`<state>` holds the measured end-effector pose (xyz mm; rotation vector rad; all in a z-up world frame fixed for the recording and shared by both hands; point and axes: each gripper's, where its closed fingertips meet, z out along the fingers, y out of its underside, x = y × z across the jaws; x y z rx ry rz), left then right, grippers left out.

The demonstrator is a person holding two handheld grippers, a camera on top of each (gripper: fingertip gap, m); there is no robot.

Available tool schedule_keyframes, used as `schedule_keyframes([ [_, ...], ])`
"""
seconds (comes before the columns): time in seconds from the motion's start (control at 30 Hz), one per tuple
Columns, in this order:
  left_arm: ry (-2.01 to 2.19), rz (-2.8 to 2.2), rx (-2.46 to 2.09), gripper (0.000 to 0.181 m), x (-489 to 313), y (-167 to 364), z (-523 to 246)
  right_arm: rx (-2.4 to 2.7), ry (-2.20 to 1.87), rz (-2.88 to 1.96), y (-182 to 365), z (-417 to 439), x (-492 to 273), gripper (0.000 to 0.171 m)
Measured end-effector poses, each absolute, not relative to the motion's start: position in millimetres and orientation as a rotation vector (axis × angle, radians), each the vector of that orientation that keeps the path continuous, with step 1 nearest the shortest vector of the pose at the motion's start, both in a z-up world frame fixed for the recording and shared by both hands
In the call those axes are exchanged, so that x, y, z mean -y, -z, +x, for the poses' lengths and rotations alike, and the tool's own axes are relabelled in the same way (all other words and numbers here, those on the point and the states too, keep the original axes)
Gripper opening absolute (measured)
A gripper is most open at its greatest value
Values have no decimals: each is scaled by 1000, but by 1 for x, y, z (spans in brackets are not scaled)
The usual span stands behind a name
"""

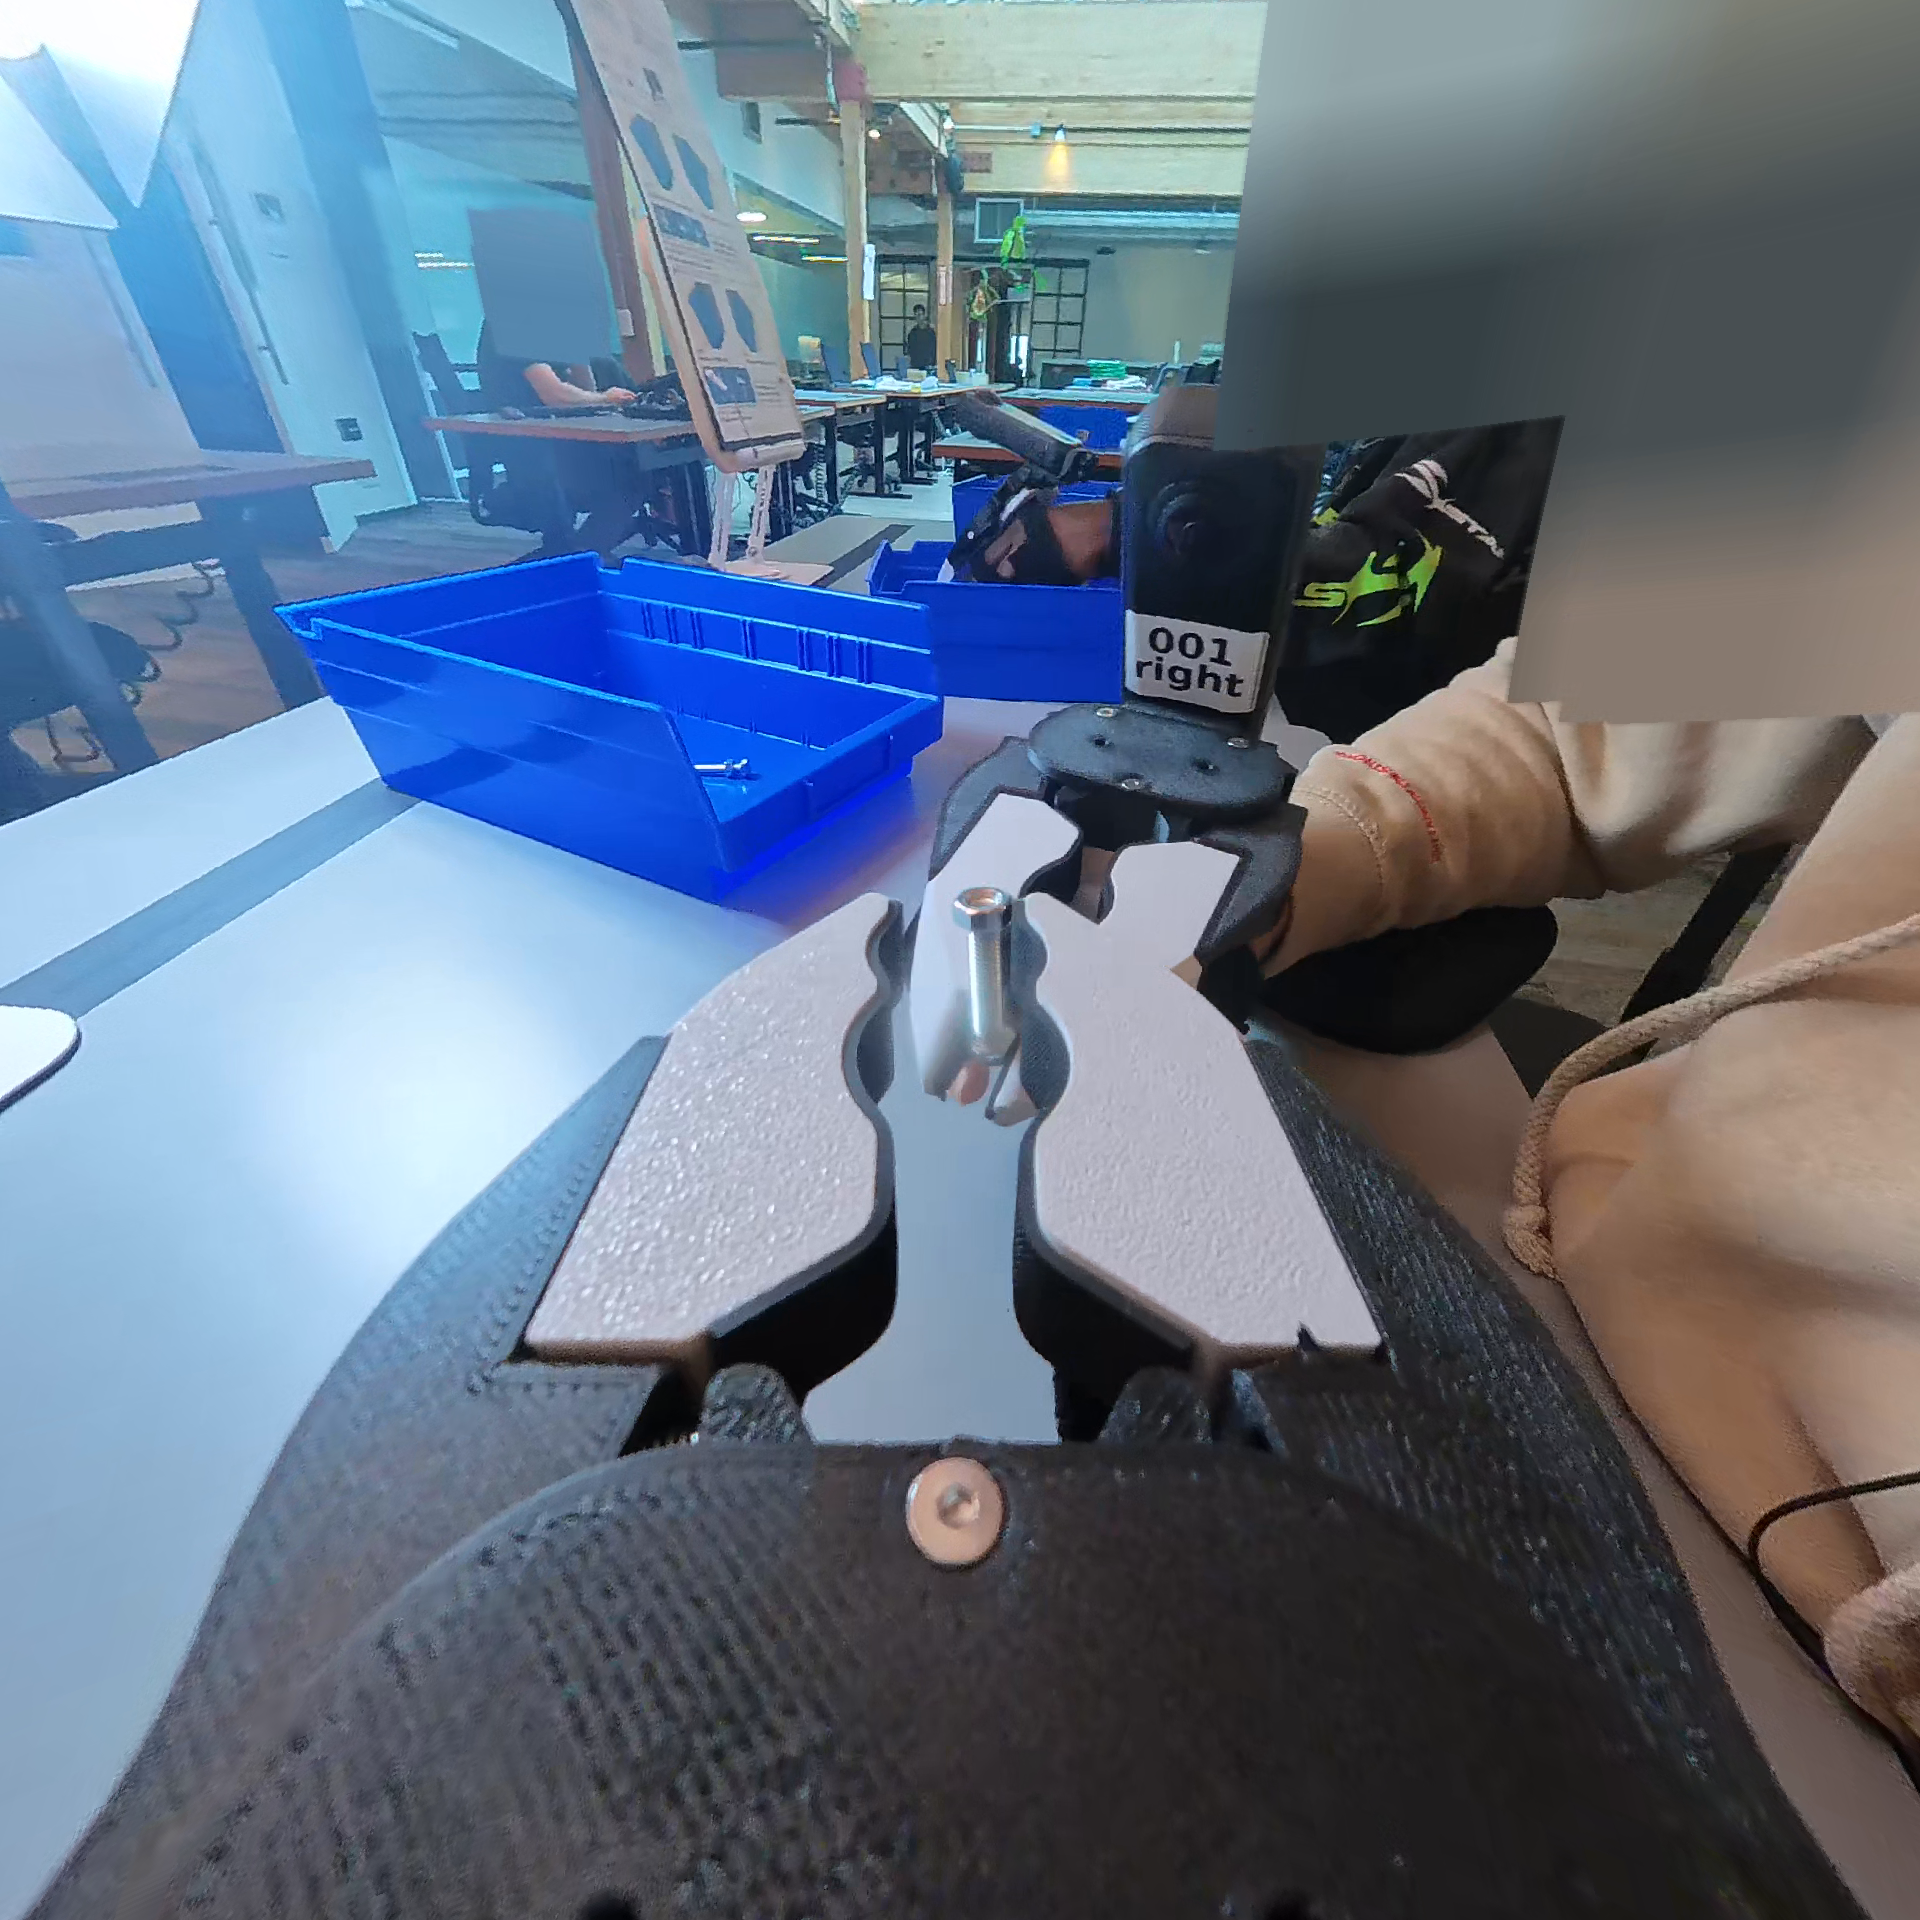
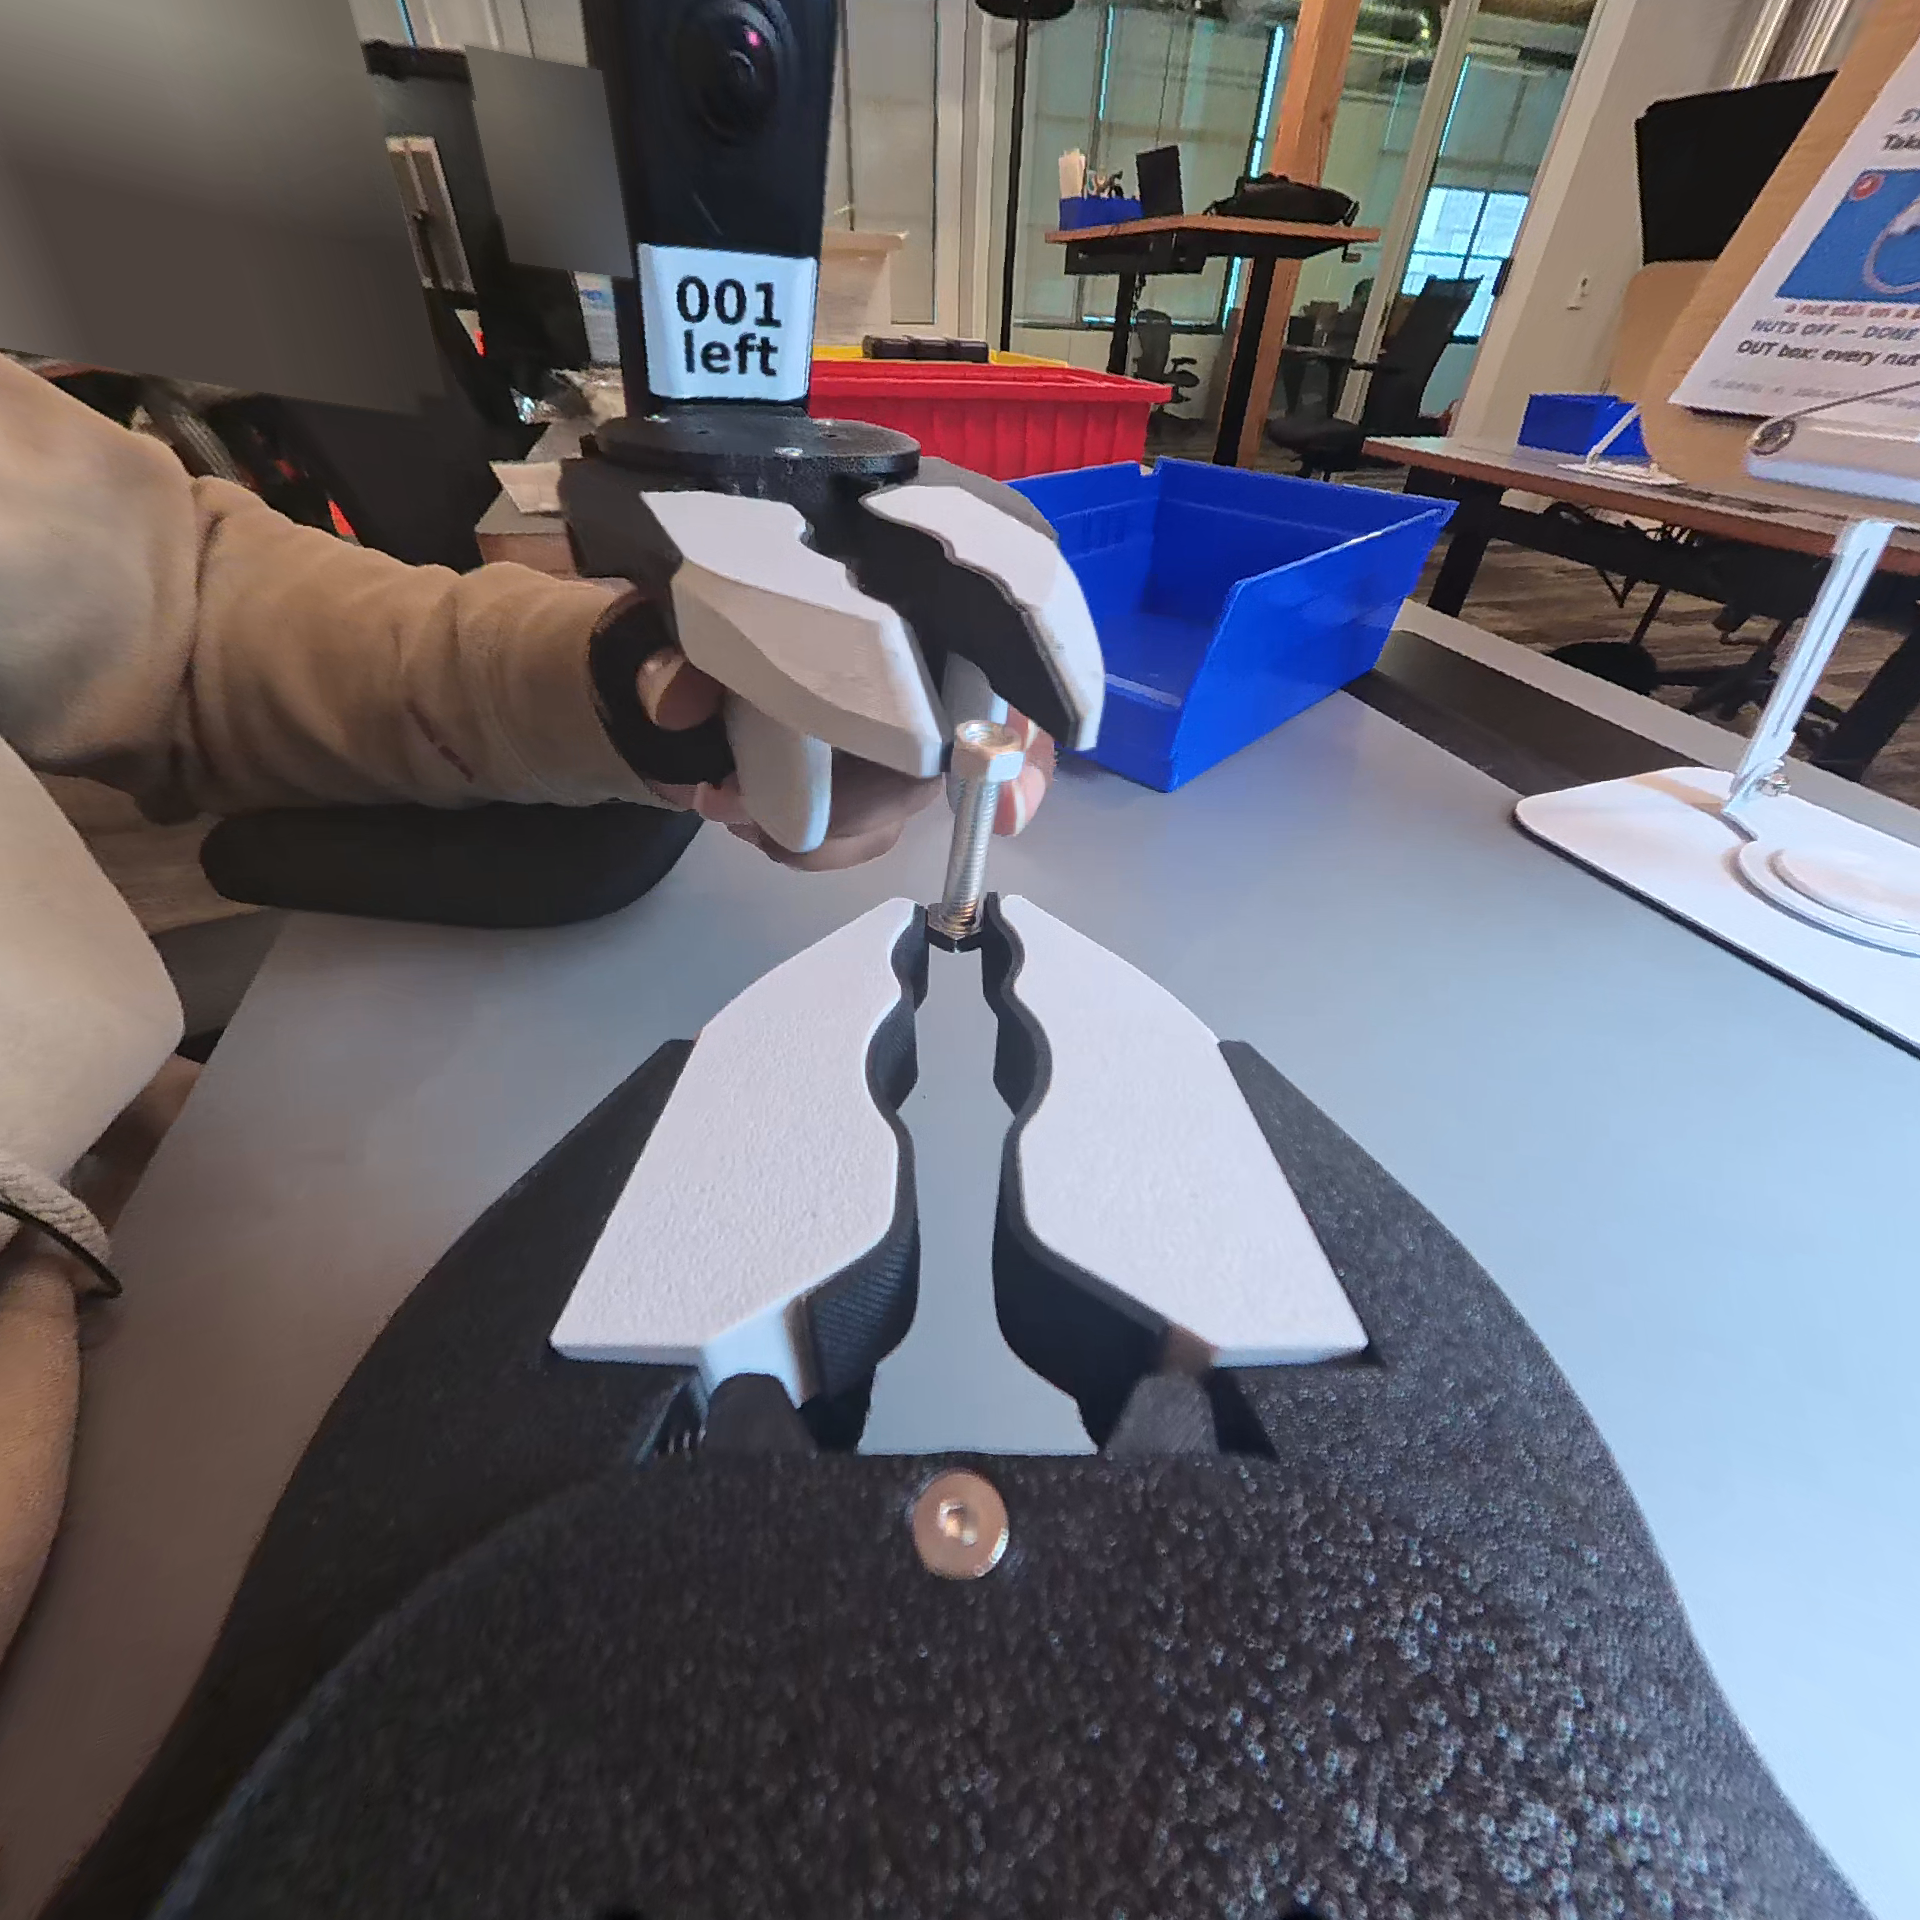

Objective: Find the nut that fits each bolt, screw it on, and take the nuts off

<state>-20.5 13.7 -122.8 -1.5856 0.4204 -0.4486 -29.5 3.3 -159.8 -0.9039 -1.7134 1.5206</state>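
A silver bolt (image 2: pixel 971 831) stands nearly upright above the grey table (image 2: pixel 1351 987), held at both ends. My left gripper (image 2: pixel 987 743) comes down from the upper left and is shut on the bolt's head. My right gripper (image 2: pixel 956 923) is shut on a small silver nut (image 2: pixel 954 917) at the bolt's lower, threaded end. In the left wrist view the bolt (image 1: pixel 980 977) sits between my left gripper's (image 1: pixel 961 920) fingertips, and the right gripper (image 1: pixel 977 1091) reaches in from the far side beneath them. The nut is hidden there.
A blue bin (image 1: pixel 623 727) stands on the table (image 1: pixel 312 1039) to the left, with a small bolt (image 1: pixel 727 767) inside. A second blue bin (image 1: pixel 1008 634) stands behind it. A white sign stand (image 2: pixel 1714 862) is at the right, a red bin (image 2: pixel 987 416) beyond. Only a small space, under 4 cm, lies between the two pairs of fingers.
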Motion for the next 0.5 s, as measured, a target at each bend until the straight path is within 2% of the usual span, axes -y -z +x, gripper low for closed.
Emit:
schedule_keyframes([
  [0.13,446,-1578,-402,10,-12,122,-30,1684,-1525,-886,154,-28,-7,10],
  [0.37,448,-1576,-426,22,-14,121,-18,1694,-1491,-887,157,-30,-7,10],
  [0.43,434,-1582,-408,20,-15,122,-23,1691,-1493,-878,156,-30,-6,10],
  [0.47,424,-1583,-380,11,-16,121,-29,1682,-1502,-875,155,-29,-7,10],
  [0.5,405,-1579,-350,9,-17,120,-37,1672,-1512,-872,152,-28,-8,10],
])
